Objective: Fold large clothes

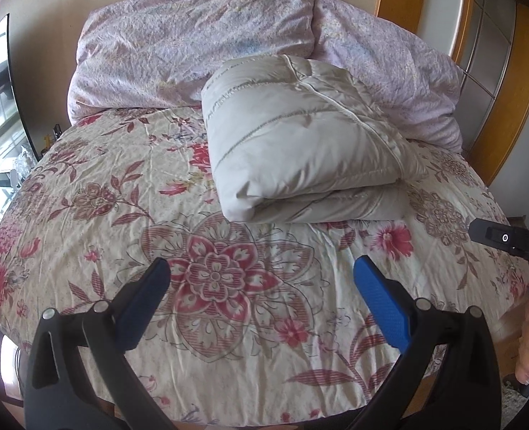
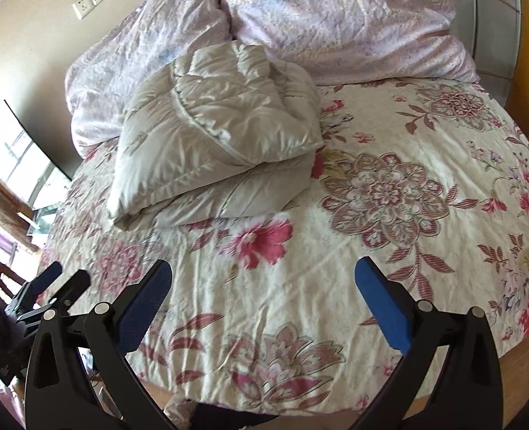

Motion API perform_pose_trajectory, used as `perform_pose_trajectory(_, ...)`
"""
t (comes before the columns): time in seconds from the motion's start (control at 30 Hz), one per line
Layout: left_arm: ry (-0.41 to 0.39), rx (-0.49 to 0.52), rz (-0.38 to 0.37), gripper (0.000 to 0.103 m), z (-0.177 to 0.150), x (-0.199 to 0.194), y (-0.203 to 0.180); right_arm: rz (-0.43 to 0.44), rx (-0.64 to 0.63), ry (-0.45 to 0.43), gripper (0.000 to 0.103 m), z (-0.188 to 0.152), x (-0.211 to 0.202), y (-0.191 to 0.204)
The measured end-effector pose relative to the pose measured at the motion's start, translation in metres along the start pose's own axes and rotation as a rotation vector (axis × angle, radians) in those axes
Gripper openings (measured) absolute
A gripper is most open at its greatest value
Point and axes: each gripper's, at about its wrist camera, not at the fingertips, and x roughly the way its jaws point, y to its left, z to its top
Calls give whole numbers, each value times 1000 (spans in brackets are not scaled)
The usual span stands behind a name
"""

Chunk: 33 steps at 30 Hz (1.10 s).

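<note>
Our left claw (image 1: 260, 279) and right claw (image 2: 262, 279) both hang spread and empty over the bed (image 1: 85, 215). The folded padded garment (image 1: 300, 143) rests near the pillows (image 1: 192, 36). We judge its puffy top layer could spring open if nudged.

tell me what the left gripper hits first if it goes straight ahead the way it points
Probably the bedspread: the left gripper, jaws open and empty, points over the big flower print. The folded jacket lies farther on, slightly right. Depth is hard to judge here.
</note>
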Motion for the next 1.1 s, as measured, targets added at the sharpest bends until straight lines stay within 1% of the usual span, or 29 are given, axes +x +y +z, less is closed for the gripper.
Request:
perform_pose_trajectory(0.33,18,5,-4,101,5,-1,-6,12,-30,3,102,-2,-8,12)
perform_pose_trajectory(0.47,23,-4,-17,101,7,-1,-6,21,-22,15,102,-3,-9,13)
perform_pose_trajectory(0.67,21,-2,-24,101,10,-2,-8,74,-12,28,102,-3,-8,15)
perform_pose_trajectory(1.1,29,1,-47,101,12,2,-12,89,4,29,102,-2,-5,13)
